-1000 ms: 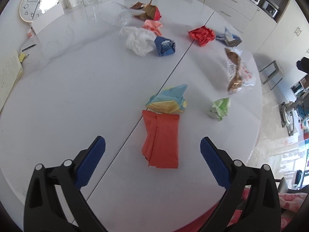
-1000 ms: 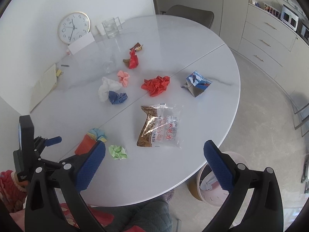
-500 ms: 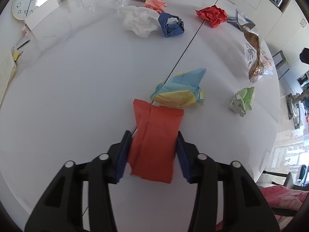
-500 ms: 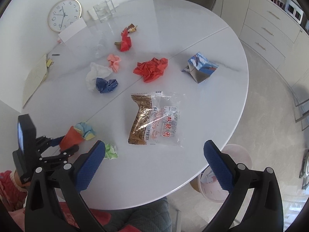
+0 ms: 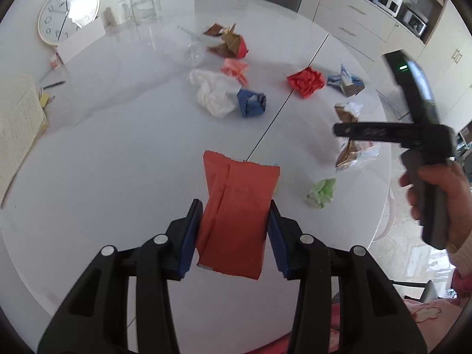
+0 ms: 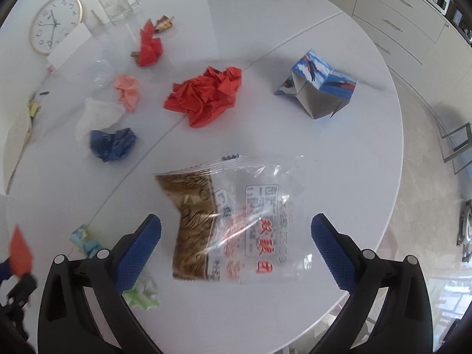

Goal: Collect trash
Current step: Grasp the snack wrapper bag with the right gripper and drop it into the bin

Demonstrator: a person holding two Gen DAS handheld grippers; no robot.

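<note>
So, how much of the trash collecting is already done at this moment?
Nothing looks binned yet. In hand: the left gripper is shut on the orange wrapper. The right gripper is open above the clear snack bag. Left on the table: the red paper ball, blue-and-white carton, dark blue wad, white tissue, pink wad and green wad.

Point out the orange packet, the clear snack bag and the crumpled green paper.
orange packet (image 5: 236, 221), left wrist view, middle of its flat face.
clear snack bag (image 6: 233, 224), right wrist view, centre of the wrapper.
crumpled green paper (image 5: 322, 192), left wrist view, middle of the wad.
</note>
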